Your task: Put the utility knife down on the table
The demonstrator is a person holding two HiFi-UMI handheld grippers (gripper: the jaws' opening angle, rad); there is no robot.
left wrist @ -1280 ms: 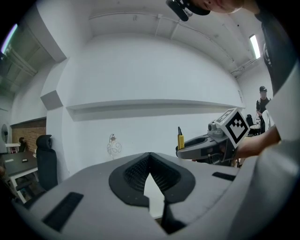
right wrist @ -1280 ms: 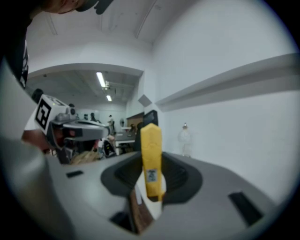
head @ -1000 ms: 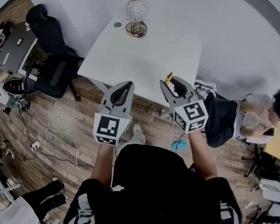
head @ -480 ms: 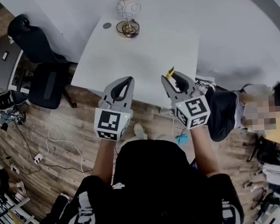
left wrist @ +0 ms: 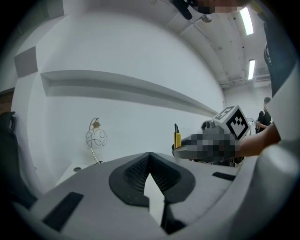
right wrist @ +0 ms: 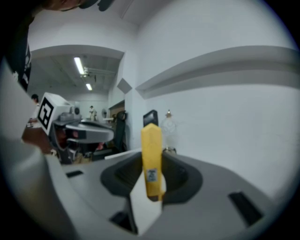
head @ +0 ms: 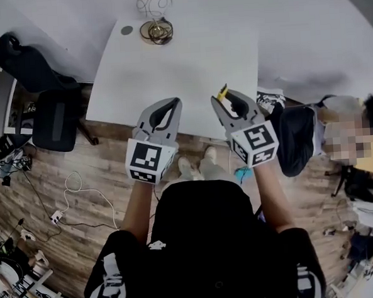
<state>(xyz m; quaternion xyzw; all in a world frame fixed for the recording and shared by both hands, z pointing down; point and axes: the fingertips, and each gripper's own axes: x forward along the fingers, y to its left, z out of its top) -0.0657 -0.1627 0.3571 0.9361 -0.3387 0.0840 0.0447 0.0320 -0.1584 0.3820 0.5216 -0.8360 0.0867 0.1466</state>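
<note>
Right gripper (head: 229, 102): jaws closed on the utility knife (right wrist: 151, 154). The yellow body stands clamped between the two pads, and its upper end projects past the jaw tips. In the head view this yellow end (head: 221, 92) shows at the gripper's tip, over the near edge of the white table (head: 187, 63), right of frame centre. The knife is held clear of the tabletop; it is not resting on it.

Left gripper (head: 166, 108): jaws closed tip to tip, with nothing between them. It is held level with the right gripper, just beside it, also over the table's near edge.

Table contents: a wire-globe lamp (head: 155, 21) at the far end, top centre of the frame, with a small dark disc (head: 127, 30) just left of it. The rest of the top is bare.

Surroundings: two dark office chairs (head: 49, 116) on wooden floor (head: 81, 177) at the left edge; a white cable (head: 70, 196) lower left; a seated person (head: 299, 138) at the right edge.
</note>
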